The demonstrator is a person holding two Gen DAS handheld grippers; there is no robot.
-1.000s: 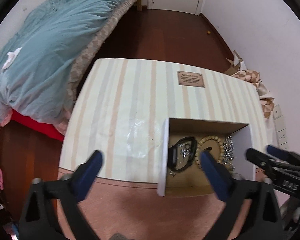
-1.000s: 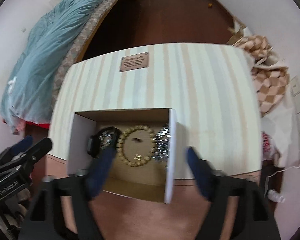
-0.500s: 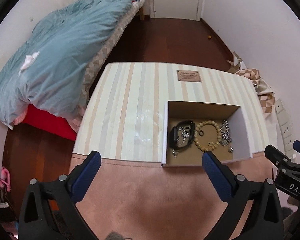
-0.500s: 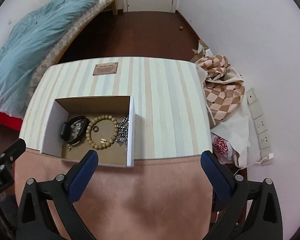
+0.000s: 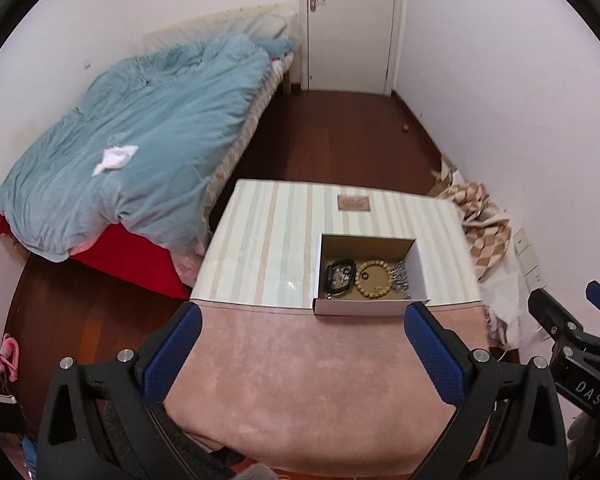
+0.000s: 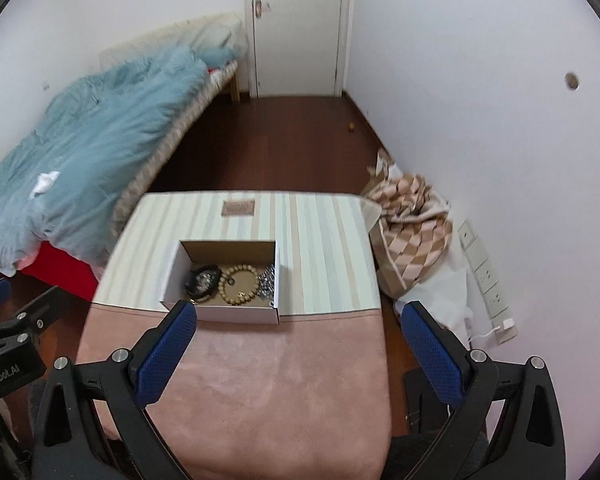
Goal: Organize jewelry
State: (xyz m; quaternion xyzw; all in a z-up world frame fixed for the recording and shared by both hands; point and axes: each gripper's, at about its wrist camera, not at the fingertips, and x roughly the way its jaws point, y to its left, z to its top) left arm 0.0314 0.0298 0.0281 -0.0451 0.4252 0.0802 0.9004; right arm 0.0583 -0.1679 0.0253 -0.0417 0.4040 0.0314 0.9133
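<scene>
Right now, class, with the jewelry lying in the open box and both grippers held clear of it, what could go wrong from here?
1. The box sits at the near edge of the striped cloth with no lid; a knock from the right gripper might tip it.
2. The bead bracelet, black band and silver chain lie close together and might tangle when lifted.

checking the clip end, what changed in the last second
Both grippers pulled up and back from the box, which now looks smaller. The right gripper jaws have just been opening, nothing between them; the left gripper is open and empty. The jewelry stayed in the box.
</scene>
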